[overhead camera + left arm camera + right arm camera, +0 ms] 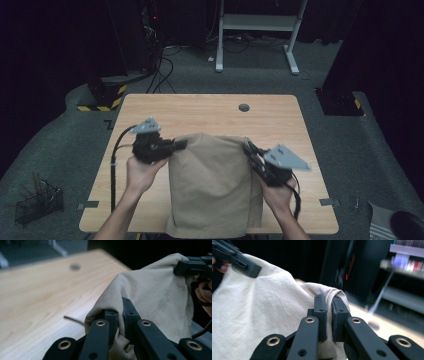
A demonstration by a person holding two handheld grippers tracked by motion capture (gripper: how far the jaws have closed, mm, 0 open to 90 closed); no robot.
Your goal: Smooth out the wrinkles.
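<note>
Both tools pinched tight on the far corners of the tan cloth, left tool at 9 o'clock, right tool at 3, cloth hanging toward 6 over the tabletop edge.

Room was pretty dark, grey carpet floor, light wood table with a grommet hole. White desk frame behind, cables trailing, wire basket bottom left.
</note>
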